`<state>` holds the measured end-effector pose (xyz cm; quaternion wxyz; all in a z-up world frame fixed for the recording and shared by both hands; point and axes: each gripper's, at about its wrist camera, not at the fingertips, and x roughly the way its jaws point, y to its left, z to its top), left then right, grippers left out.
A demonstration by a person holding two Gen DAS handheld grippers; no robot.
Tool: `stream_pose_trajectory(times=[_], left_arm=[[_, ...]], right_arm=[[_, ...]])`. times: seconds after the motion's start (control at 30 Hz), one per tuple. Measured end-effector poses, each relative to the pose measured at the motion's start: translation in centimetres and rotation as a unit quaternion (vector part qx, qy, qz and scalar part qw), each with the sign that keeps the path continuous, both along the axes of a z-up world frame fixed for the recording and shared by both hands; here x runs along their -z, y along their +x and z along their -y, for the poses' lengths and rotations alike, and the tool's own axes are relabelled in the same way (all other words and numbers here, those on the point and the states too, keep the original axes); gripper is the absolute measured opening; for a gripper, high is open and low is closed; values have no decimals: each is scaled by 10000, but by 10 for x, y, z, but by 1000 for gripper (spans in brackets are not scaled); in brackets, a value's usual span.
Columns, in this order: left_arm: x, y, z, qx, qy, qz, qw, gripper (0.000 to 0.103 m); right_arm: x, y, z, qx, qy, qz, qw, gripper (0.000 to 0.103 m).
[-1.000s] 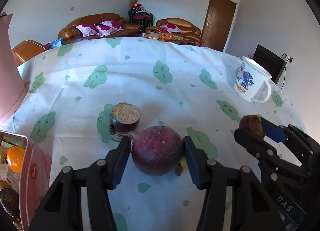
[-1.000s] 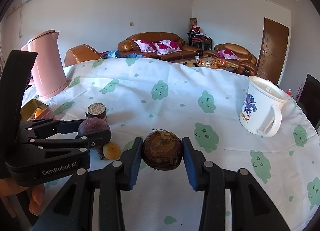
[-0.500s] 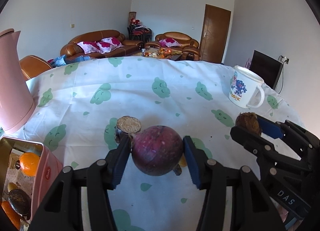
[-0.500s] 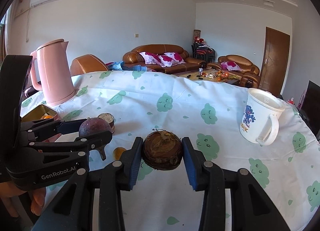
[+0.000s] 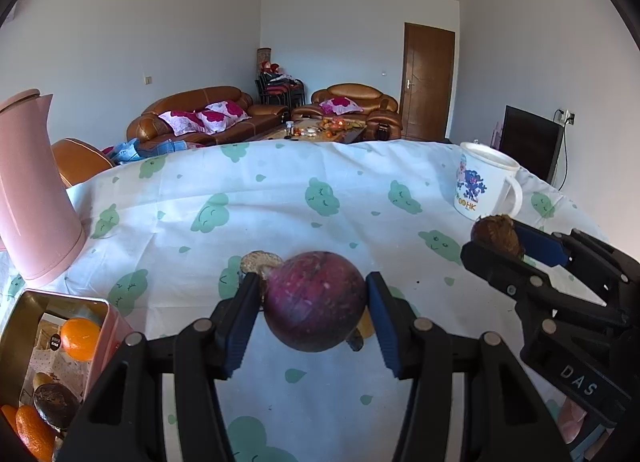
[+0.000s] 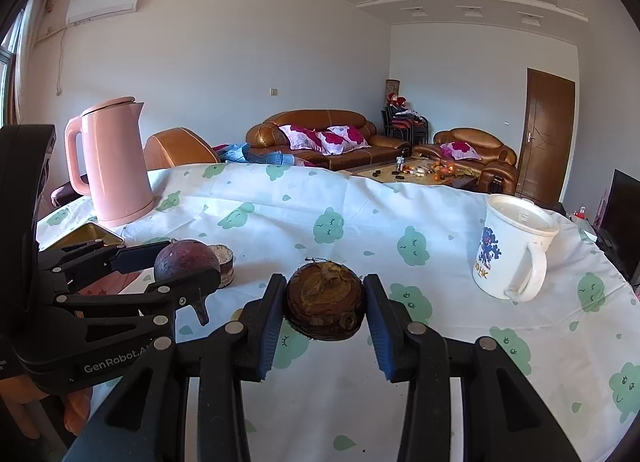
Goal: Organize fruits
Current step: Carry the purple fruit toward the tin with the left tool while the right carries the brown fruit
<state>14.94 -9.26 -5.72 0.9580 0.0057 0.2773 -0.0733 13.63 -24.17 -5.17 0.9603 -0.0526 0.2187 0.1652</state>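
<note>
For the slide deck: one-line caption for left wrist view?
Left tool holds a purple fruit above the tablecloth.

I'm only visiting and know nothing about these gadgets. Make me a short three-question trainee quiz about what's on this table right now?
1. True or false: the left tool holds the purple fruit.
2. The brown fruit in the right tool is: A) lying on the tablecloth B) gripped between the pads C) in the tin.
3. Fill in: the tin already holds an ____ fruit.

Key: 1 true; 2 B; 3 orange.
</note>
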Motion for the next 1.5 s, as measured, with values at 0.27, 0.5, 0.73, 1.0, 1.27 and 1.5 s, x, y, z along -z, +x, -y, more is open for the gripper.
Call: stream_pose_trajectory(times=[0.27, 0.5, 0.73, 1.0, 1.27, 1.5], left_arm=[[-3, -6, 2, -23, 85, 158, 9998, 55], [-6, -13, 2, -34, 119, 337, 9994, 55], [-8, -17, 2, -39, 139, 448, 9989, 55], [-11, -25, 3, -48, 196, 637, 9978, 55], [-14, -34, 4, -80, 243, 817, 9963, 55], [-16, -40, 5, -99, 321, 964, 9948, 55]], right_arm=[[-3, -5, 0, 11, 25, 157, 9999, 41], [-5, -10, 1, 19, 39, 309, 9995, 41], [-7, -16, 1, 21, 43, 451, 9990, 41], [-9, -22, 0, 3, 11, 620, 9981, 41], [-10, -28, -1, -24, 4, 752, 9972, 41], [-11, -35, -2, -82, -17, 850, 9963, 41]])
